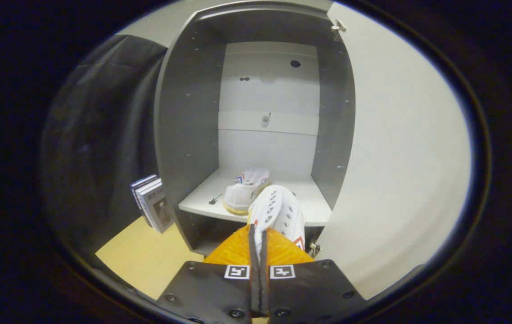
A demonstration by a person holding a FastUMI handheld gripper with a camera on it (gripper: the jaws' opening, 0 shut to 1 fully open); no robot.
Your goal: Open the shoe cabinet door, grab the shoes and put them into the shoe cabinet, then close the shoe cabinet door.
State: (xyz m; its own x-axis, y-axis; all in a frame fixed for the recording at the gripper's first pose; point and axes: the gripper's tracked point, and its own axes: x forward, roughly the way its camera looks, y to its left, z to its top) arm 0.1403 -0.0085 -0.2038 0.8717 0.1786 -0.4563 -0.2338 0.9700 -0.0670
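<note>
The shoe cabinet stands open ahead, grey inside with a pale back panel. Its white door is swung wide to the right. One white sneaker with a yellowish sole rests on the cabinet's shelf, toe toward me. My gripper is shut on the second white sneaker, pinching its heel edge between the fingers. That shoe points forward, its toe reaching over the shelf's front edge, just right of the first sneaker.
Several books stand upright against the cabinet's left outer side on a light wooden floor. Black cloth hangs to the left. A door hinge shows at the top right of the cabinet.
</note>
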